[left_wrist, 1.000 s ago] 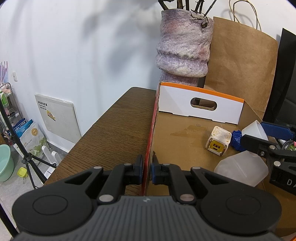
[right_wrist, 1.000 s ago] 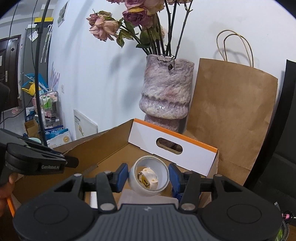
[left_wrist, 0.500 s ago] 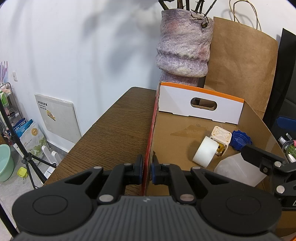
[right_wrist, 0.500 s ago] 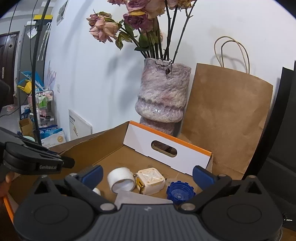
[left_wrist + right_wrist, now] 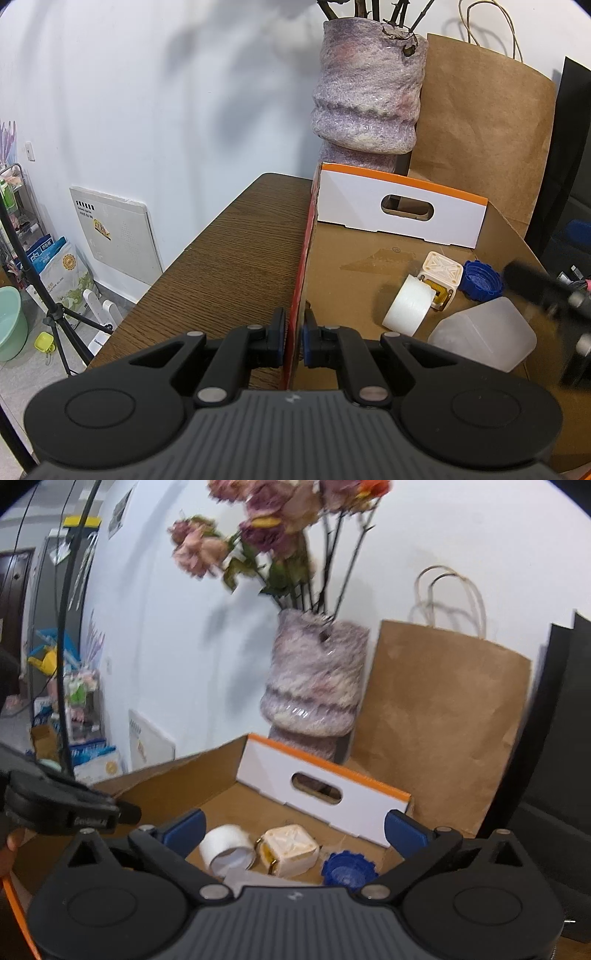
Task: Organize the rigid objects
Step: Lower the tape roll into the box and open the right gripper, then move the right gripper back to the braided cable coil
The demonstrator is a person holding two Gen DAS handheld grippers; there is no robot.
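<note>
A cardboard box [image 5: 354, 273] with an orange-edged white end flap stands on the wooden table [image 5: 236, 258]. My left gripper [image 5: 293, 334] is shut on the box's left wall [image 5: 301, 266]. On the box floor a white tape roll [image 5: 408, 306] lies on its side against a cream cube [image 5: 441, 278], with a blue cap [image 5: 480, 282] and a translucent plastic container [image 5: 484, 338] close by. Above the box my right gripper [image 5: 293, 829] is wide open and holds nothing. Below it lie the tape roll [image 5: 227, 851], the cube [image 5: 290, 853] and the cap [image 5: 347, 871].
A mottled purple vase [image 5: 367, 107] with dried flowers and a brown paper bag [image 5: 480, 122] stand behind the box. A dark panel [image 5: 569, 184] is at the right. Left of the table the floor holds a tripod [image 5: 40, 295], bags and a green basin [image 5: 11, 321].
My right gripper opened and let go of the white tape roll, which now lies in the box beside the cube. The right gripper then drew back and tilted upward. My left gripper kept still.
</note>
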